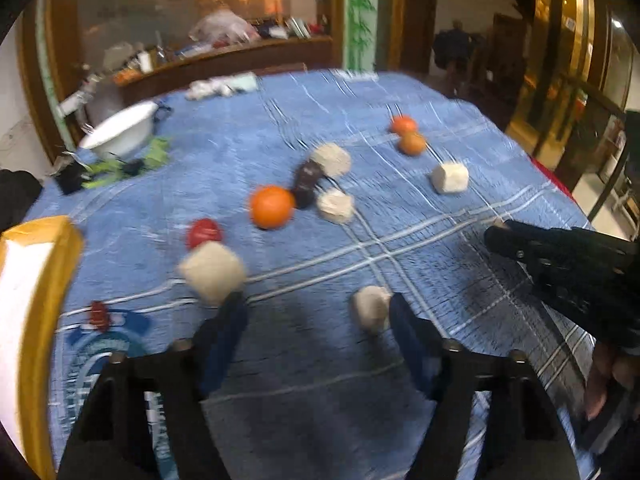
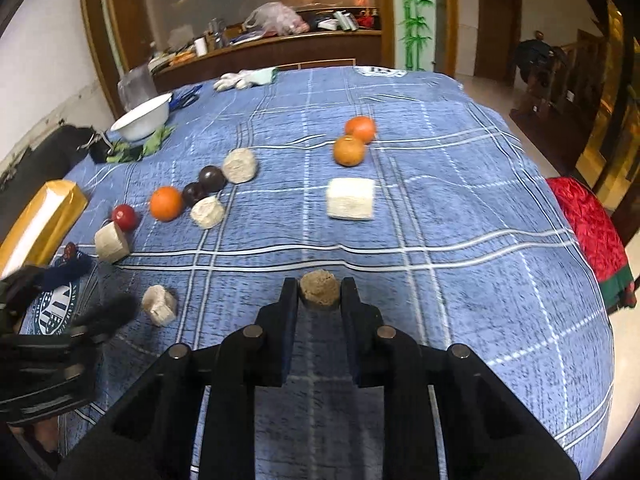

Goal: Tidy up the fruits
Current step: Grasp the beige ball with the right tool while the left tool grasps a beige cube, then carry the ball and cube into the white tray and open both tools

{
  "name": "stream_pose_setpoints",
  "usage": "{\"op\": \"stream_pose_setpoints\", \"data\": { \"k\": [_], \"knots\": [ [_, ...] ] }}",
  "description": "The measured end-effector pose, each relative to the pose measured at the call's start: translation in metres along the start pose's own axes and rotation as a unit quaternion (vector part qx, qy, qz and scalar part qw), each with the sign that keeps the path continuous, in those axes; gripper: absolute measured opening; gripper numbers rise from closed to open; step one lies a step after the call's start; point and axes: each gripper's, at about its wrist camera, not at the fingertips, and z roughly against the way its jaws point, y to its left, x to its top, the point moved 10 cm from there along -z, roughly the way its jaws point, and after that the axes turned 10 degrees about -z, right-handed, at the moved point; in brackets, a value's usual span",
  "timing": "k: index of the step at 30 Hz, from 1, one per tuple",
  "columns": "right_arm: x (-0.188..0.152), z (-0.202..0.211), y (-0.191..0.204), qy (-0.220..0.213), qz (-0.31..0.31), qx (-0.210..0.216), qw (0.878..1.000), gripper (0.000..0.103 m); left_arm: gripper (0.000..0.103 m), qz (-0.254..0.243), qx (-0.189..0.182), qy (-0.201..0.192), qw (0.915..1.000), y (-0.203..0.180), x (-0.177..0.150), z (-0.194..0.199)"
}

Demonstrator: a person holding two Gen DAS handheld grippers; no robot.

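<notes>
In the right wrist view, my right gripper (image 2: 319, 289) is shut on a small round tan block (image 2: 319, 291) just above the blue plaid cloth (image 2: 440, 240). Three oranges (image 2: 166, 203) (image 2: 349, 151) (image 2: 361, 128), a red fruit (image 2: 125, 217) and two dark fruits (image 2: 211, 178) lie among several beige blocks (image 2: 351, 198). My left gripper (image 1: 316, 314) hovers open and low over the cloth, holding nothing. A beige block (image 1: 372, 308) sits by its right finger, and a bigger one (image 1: 212, 272) is at its left fingertip. The near orange (image 1: 272, 207) lies beyond.
A white bowl (image 2: 142, 117) stands at the far left beside green leaves and scissors. A gold-edged box (image 2: 44, 220) sits at the left edge, white gloves (image 2: 244, 78) at the far edge. A red cloth (image 2: 592, 232) hangs off the right side. The right gripper (image 1: 560, 264) shows in the left wrist view.
</notes>
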Motion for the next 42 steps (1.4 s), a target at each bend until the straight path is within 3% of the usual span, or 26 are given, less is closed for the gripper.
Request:
{"op": "stream_pose_setpoints", "data": {
  "k": [6, 8, 10, 12, 22, 33, 42],
  "knots": [
    [0.002, 0.003, 0.001, -0.004, -0.003, 0.011, 1.000, 0.023, 0.060, -0.014, -0.039, 0.019, 0.9990, -0.025, 0.002, -0.018],
    [0.002, 0.003, 0.003, -0.005, -0.001, 0.013, 1.000, 0.023, 0.049, -0.017, -0.029, 0.015, 0.9993, -0.024, 0.001, -0.019],
    [0.002, 0.005, 0.003, -0.008, -0.002, 0.014, 1.000, 0.023, 0.026, -0.012, -0.032, 0.012, 0.9993, -0.022, 0.003, -0.017],
    [0.001, 0.006, 0.002, -0.010, -0.003, 0.014, 1.000, 0.023, 0.026, 0.001, -0.050, 0.012, 0.9987, -0.020, 0.004, -0.014],
    [-0.001, 0.022, 0.021, -0.022, 0.012, 0.026, 0.999, 0.023, 0.026, 0.043, -0.045, -0.043, 0.9972, 0.009, 0.004, 0.031],
    [-0.020, 0.035, 0.079, -0.018, 0.058, 0.060, 0.996, 0.023, 0.025, 0.116, 0.023, -0.066, 0.9908, 0.096, -0.042, 0.080],
    [-0.029, 0.047, 0.133, -0.021, 0.100, 0.090, 0.991, 0.023, 0.025, 0.176, 0.087, -0.074, 0.9778, 0.171, -0.080, 0.115]
  ]
}}
